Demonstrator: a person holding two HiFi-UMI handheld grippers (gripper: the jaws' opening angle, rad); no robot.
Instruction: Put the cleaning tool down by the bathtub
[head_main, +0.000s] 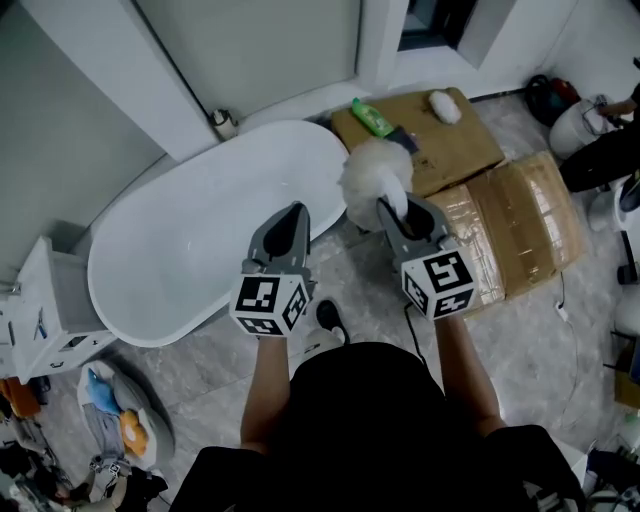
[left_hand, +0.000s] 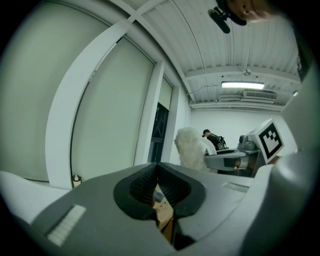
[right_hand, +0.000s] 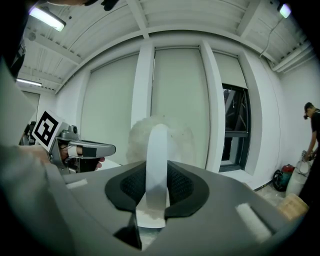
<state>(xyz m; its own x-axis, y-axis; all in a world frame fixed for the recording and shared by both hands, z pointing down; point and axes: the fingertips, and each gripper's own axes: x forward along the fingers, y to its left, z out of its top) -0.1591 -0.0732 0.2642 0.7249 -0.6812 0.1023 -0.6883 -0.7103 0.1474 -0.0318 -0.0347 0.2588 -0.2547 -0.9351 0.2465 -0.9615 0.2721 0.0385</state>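
While standing beside bathtub, gripping cleaning tool by white handle in right gripper, fluffy head up; carrying left gripper jaws together, empty.

the right gripper holds a fluffy white cleaning tool at the rim of the bathtub.
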